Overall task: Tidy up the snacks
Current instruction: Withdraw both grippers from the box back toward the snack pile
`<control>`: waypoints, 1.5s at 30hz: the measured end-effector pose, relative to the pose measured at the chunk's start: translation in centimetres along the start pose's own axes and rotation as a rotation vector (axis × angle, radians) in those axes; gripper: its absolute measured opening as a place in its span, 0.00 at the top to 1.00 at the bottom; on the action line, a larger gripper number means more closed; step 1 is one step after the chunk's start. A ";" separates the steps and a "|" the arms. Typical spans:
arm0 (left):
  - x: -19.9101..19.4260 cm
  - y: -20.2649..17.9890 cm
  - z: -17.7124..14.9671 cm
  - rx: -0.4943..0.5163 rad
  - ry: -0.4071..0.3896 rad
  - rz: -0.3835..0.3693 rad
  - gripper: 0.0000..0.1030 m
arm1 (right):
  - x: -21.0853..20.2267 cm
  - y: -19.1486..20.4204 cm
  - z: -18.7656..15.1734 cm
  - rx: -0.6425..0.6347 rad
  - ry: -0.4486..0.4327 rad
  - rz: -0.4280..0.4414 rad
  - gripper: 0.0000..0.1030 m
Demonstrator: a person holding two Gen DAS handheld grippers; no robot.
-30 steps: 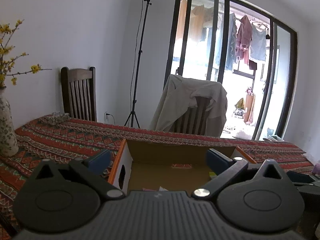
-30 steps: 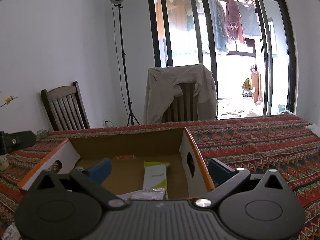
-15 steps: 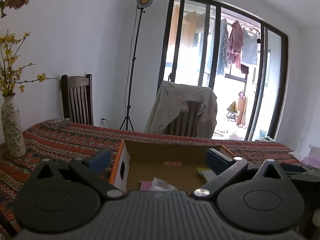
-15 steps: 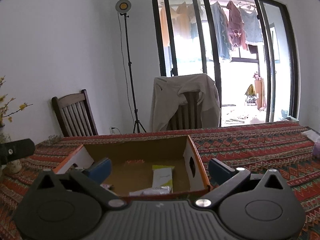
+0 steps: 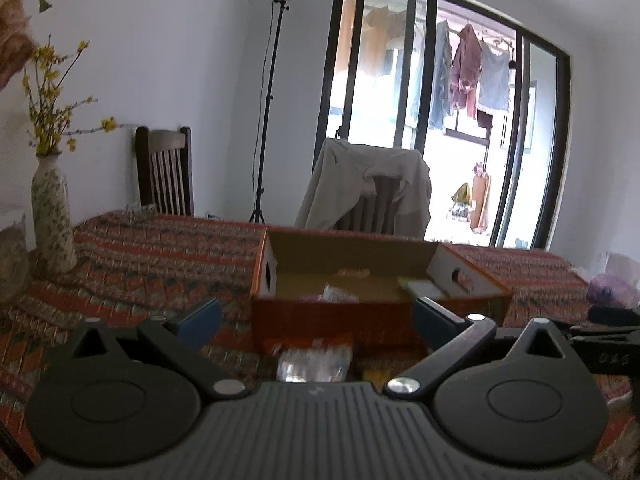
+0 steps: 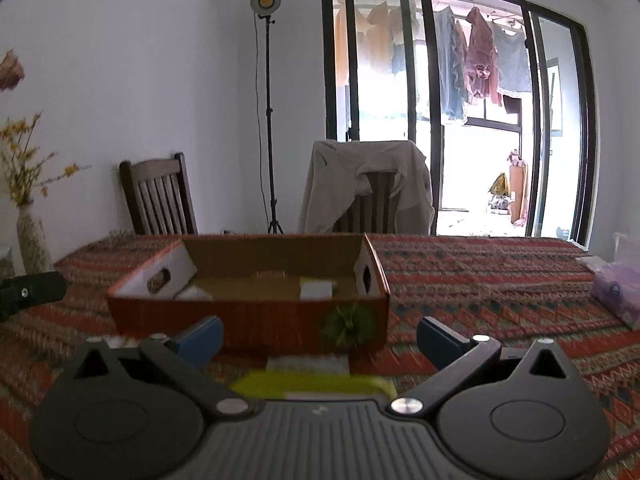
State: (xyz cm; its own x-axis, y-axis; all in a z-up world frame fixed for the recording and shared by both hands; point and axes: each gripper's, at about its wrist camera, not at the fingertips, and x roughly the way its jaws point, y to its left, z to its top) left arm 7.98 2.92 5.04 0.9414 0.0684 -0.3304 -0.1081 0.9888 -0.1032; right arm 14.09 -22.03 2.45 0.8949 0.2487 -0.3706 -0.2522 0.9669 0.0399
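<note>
Here, both the left tool (image 5: 316,322) and the right tool (image 6: 320,334) were spread wide, holding nothing. The orange box (image 6: 248,316) sat on the patterned surface (image 6: 480,292), a yellow-green packet (image 6: 312,384) lying just near of it.

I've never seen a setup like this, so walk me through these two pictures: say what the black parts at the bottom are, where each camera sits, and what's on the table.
No robot arm here: a person holds a two-finger gripper in each hand, with a fisheye camera on each looking forward. The black parts are the tools themselves. One view shows the left gripper, the other the right gripper. Both are open and hold nothing. On the patterned tablecloth stands an open cardboard box with a few snack packets inside. In front of it lie a clear wrapped snack and a yellow-green packet. A flower vase stands at the left.
</note>
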 end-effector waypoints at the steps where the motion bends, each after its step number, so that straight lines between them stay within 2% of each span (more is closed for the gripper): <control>1: -0.1 0.3 -0.5 -0.001 0.007 0.002 0.00 | -0.4 0.0 -0.4 -0.007 0.007 -0.002 0.00; 11: -1.3 2.0 -4.7 0.007 0.058 -0.001 0.00 | -2.8 -0.9 -4.8 -0.033 0.087 -0.025 0.00; 18: -0.3 2.4 -7.3 0.004 0.083 0.005 0.00 | -3.8 -2.3 -6.6 -0.020 0.123 -0.051 0.00; 21: -0.5 2.5 -7.4 0.001 0.071 -0.016 0.00 | -4.0 -2.8 -6.8 -0.013 0.128 -0.054 0.00; 34: -0.1 3.1 -7.4 -0.038 0.093 -0.026 0.00 | -3.3 -3.8 -7.2 0.012 0.148 -0.076 0.00; 45: -0.1 3.3 -7.5 -0.052 0.100 -0.027 0.00 | 1.7 -5.4 -5.9 -0.044 0.233 -0.181 0.00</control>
State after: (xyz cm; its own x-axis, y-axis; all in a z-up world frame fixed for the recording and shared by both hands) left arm 5.15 5.16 -2.34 0.9077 0.0261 -0.4188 -0.1023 0.9817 -0.1606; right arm 14.85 -27.19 -3.87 0.8197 0.0472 -0.5709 -0.1163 0.9896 -0.0851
